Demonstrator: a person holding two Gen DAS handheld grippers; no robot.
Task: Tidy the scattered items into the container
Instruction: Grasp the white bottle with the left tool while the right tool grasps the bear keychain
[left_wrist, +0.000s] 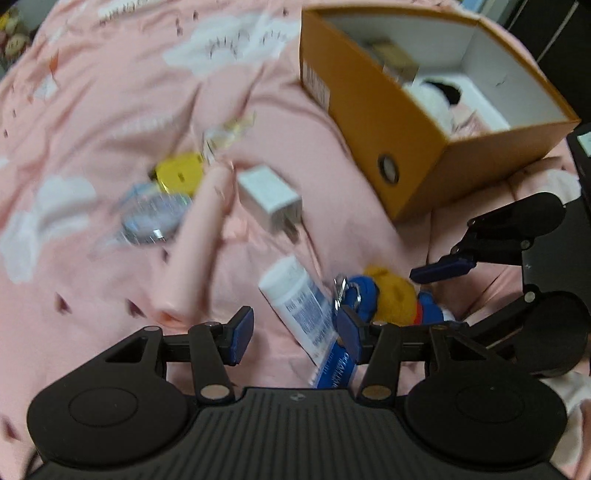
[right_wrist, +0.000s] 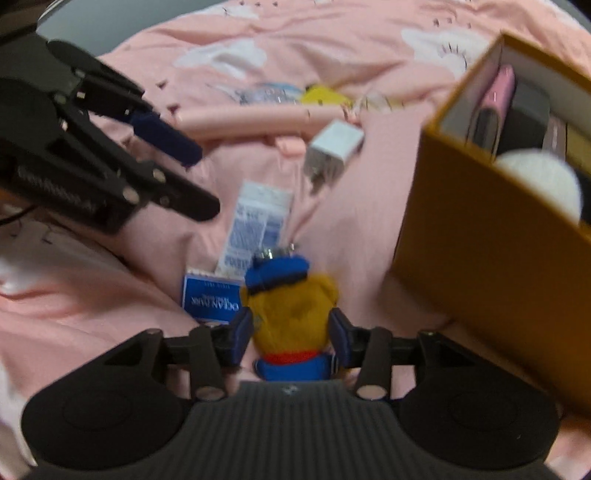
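Right tool (right_wrist: 291, 332) straddles the bear toy (right_wrist: 290, 314), jaws released; left tool (left_wrist: 293, 334) gapes over the tube (left_wrist: 299, 302).

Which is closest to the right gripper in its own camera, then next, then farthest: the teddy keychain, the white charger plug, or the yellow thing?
From the right gripper:
1. Teddy keychain: right between its open fingers.
2. White charger plug: farther up the pink bedsheet, slightly right.
3. Yellow thing: farthest, beyond the plug.
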